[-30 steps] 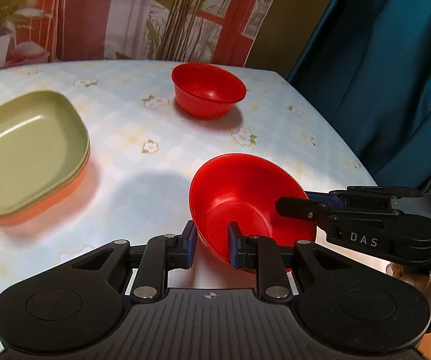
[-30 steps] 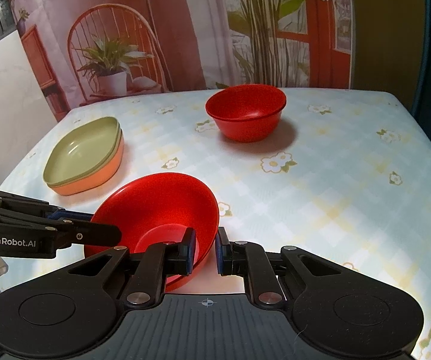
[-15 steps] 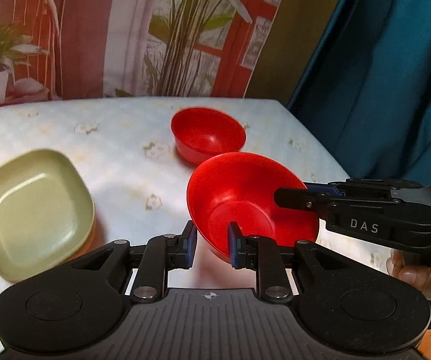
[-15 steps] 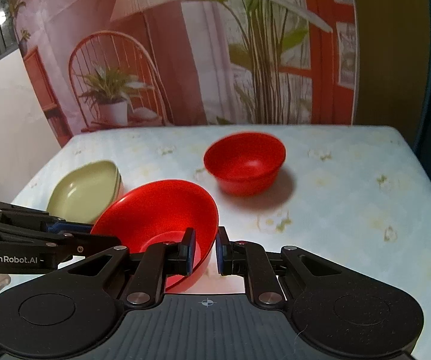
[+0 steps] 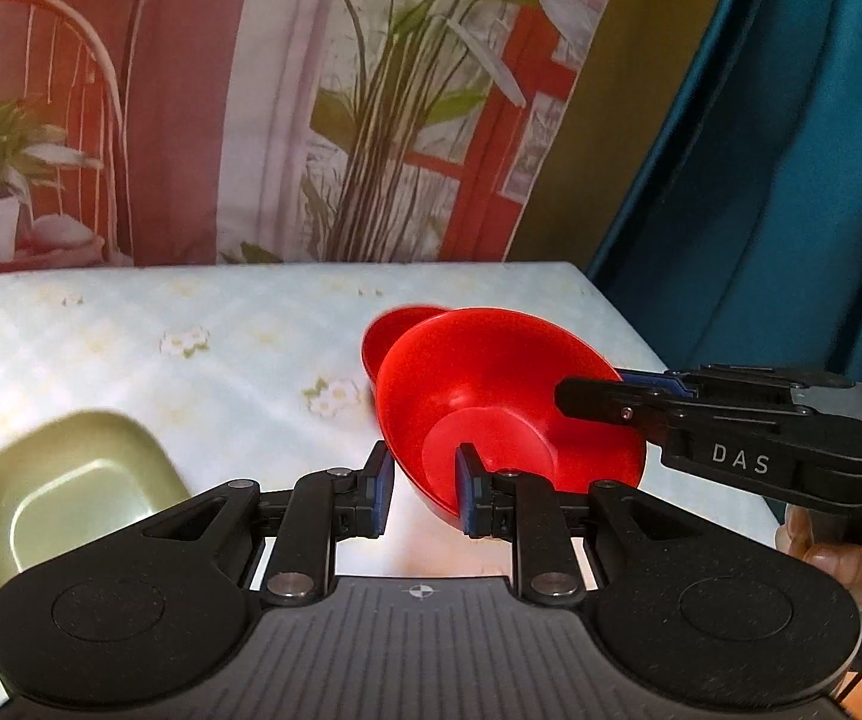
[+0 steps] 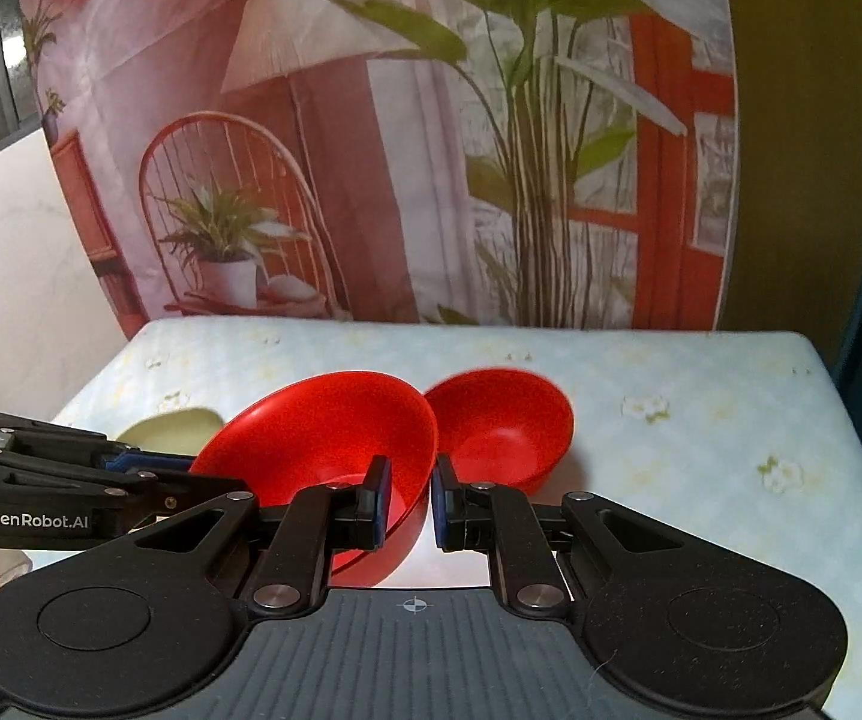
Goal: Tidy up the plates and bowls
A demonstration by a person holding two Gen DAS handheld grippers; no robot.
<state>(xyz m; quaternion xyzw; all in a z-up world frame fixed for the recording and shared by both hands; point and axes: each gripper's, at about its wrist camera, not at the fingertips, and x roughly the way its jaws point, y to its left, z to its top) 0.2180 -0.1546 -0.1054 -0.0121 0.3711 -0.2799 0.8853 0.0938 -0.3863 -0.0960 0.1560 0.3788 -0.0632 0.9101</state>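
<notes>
A red bowl [image 5: 508,384] hangs in the air, tilted, held by both grippers at once. My left gripper [image 5: 425,489] is shut on its near-left rim, and it shows from the side in the right wrist view [image 6: 149,468]. My right gripper [image 6: 410,501] is shut on the bowl [image 6: 323,426] at its right rim and shows as a black arm [image 5: 604,396] in the left wrist view. A second red bowl [image 6: 502,426] stands on the table just behind the held one, partly hidden [image 5: 392,330]. A green plate [image 5: 65,486] lies at the left.
The table [image 6: 700,408] has a pale floral cloth and ends at the right beside a blue curtain [image 5: 760,180]. A printed backdrop of plants and a chair stands along the far edge. A hand [image 5: 820,546] shows under the right gripper.
Both grippers have lifted the red bowl off the table and carried it toward the second red bowl, which it now overlaps. The green plate has slid lower and leftward in view.
</notes>
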